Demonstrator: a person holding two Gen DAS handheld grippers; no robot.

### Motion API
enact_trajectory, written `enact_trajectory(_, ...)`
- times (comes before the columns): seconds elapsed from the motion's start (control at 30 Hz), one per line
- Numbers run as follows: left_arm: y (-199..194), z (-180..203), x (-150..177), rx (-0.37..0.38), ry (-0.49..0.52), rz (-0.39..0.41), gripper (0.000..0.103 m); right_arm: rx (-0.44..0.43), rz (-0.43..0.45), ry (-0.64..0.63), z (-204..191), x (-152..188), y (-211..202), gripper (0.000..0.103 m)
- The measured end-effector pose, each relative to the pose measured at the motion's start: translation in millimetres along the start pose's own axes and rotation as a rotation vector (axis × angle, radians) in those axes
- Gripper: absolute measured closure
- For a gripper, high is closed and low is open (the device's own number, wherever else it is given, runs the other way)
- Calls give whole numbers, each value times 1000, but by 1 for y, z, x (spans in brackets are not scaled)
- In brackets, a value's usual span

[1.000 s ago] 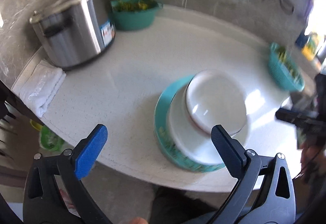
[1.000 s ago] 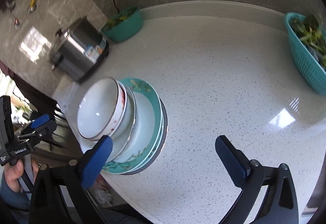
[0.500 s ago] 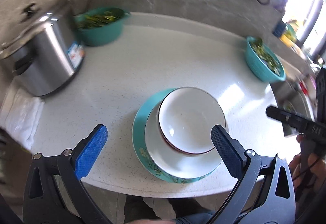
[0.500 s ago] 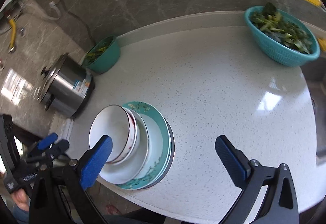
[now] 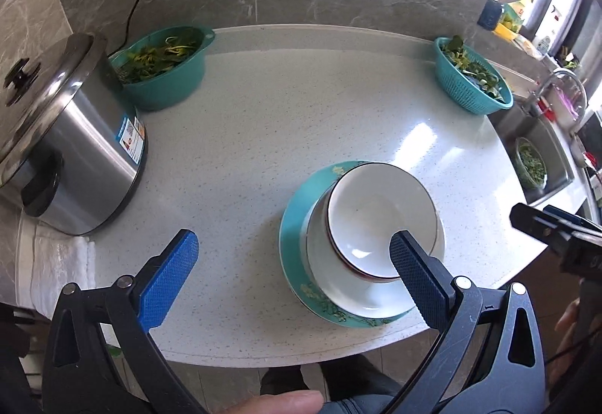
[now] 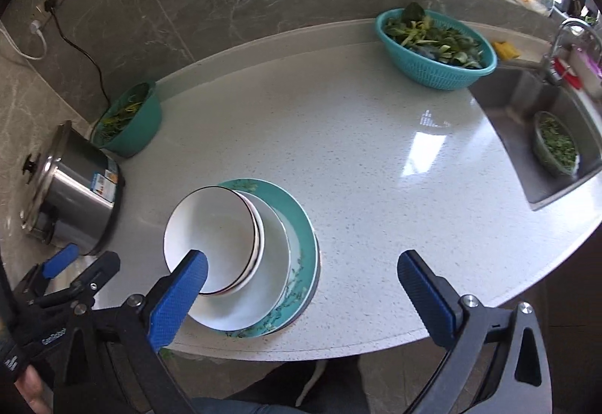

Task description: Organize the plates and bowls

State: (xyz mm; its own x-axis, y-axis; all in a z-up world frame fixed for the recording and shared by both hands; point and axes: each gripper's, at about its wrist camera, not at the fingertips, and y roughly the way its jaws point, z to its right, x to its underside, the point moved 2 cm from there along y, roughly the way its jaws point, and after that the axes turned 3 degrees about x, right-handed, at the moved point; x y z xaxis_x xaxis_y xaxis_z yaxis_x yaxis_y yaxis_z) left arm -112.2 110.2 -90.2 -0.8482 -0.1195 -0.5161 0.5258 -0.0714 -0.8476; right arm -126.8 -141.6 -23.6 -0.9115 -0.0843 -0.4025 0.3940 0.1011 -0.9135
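Both the left gripper point(image 5: 291, 265) and right gripper point(image 6: 301, 286) gape wide, empty, above the stacked bowls point(image 5: 380, 218).

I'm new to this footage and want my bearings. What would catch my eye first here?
First, the stack near the counter's front edge: a white bowl nested on white dishes atop a teal floral plate. Next, the steel cooker at the left with a teal basin of greens behind it, and a teal basket of leafy greens by the sink. Both grippers, left and right, are open.
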Motion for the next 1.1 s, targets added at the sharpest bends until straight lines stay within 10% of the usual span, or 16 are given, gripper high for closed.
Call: enact_trajectory(1.1,-5,16,-6,-17,19,1,0,37,18,-59,-26,9,-8,0)
